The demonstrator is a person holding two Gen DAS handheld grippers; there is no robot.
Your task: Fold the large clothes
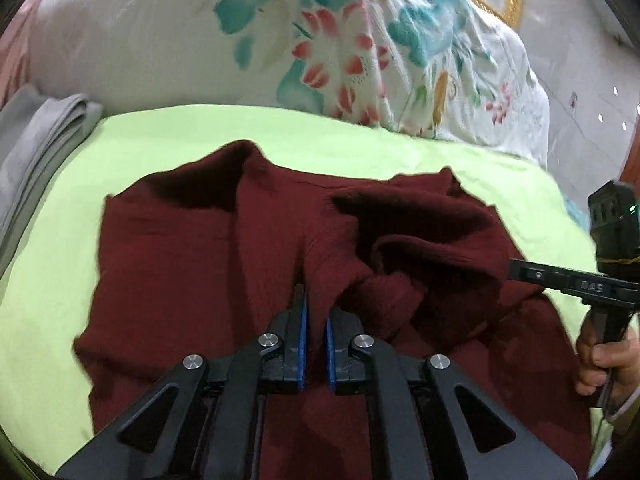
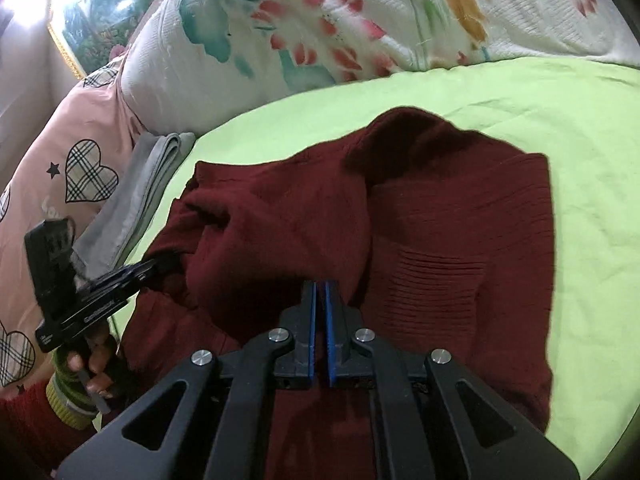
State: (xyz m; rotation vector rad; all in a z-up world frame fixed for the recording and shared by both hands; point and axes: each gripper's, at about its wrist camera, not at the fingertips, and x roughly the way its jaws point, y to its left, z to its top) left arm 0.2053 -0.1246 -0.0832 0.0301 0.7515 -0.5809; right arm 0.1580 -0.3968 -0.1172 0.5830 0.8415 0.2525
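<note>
- The maroon knit sweater is spread on the lime-green bed sheet, partly folded, with one side bunched into thick ridges.
- The left gripper is seen with its fingers nearly pressed together over a raised fold of the knit; whether cloth is actually pinched cannot be told.
- The right gripper is likewise almost closed above the fabric (a pinch cannot be confirmed).
- The ribbed knit is judged soft, limp, stretchy and fairly heavy, so sagging is expected when lifted.
- Hold is best taken at hems or doubled edges, where layers are thick and slipping is less likely.
- A folded grey cloth is seen beside the floral quilt.
</note>
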